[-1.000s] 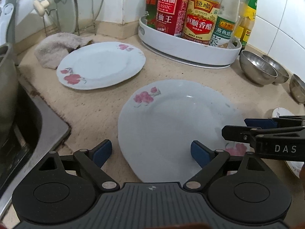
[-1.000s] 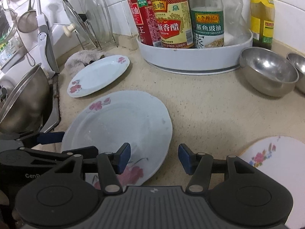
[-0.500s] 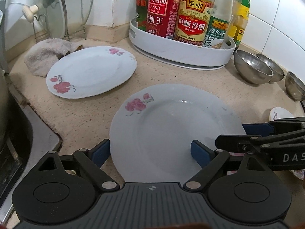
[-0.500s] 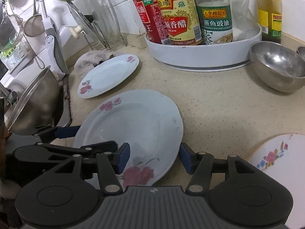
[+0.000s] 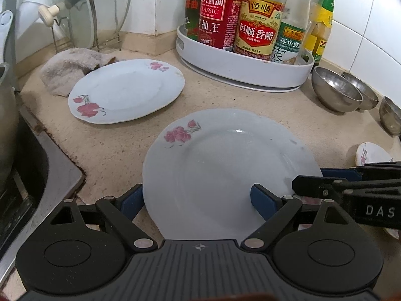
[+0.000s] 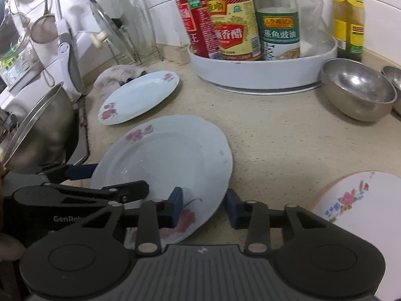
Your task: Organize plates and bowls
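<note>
A large white plate [image 5: 225,170] with pink flowers lies on the beige counter. My left gripper [image 5: 196,200] stands wide open at its near left rim, one finger [image 5: 130,200] outside the edge and the other over the plate. My right gripper [image 6: 204,207] is at the near right rim of the same plate [image 6: 163,165]. Its jaws are closing, with the rim between them and a gap still showing. A second flowered plate [image 5: 125,92] lies farther back on the left. A smaller flowered plate [image 6: 363,215] sits at the right. Steel bowls [image 5: 335,92] [image 6: 358,92] stand at the back right.
A white round tray [image 5: 245,67] of sauce bottles stands at the back. A crumpled cloth [image 5: 67,70] and a lid rack [image 5: 87,12] fill the back left corner. The sink [image 5: 25,175] drops off at the left, with a steel pot [image 6: 42,135] in it.
My right gripper's jaws have narrowed around the large plate's rim. The left gripper keeps its wide spread, and the plate lies where it was.
</note>
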Demonstrator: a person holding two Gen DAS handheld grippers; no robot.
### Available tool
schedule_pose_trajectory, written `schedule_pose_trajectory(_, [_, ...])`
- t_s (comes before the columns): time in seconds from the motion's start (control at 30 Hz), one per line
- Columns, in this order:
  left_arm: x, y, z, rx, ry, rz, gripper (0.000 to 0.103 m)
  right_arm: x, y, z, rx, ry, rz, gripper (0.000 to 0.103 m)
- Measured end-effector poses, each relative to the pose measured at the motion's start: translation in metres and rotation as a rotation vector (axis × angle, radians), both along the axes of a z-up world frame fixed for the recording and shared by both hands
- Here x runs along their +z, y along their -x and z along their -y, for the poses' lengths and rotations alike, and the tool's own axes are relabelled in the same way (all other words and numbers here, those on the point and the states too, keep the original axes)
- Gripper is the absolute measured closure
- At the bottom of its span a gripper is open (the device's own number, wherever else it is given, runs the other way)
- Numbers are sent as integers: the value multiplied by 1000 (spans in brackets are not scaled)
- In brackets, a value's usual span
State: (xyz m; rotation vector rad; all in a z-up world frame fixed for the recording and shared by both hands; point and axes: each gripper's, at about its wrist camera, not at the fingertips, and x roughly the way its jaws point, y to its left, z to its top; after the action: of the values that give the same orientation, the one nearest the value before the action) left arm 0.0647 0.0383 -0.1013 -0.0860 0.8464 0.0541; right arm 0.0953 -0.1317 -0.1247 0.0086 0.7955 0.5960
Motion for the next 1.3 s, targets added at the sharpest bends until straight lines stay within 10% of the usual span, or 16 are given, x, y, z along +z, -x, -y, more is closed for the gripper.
schedule_pose_trajectory(0.83, [9, -1, 9, -5, -18, 1, 21, 10, 1, 22, -64, -82, -36, 72])
schedule_pose_trajectory(1.3, [-5, -25, -7, -68, 6, 23, 11, 1, -23, 15, -87, -58, -33, 69])
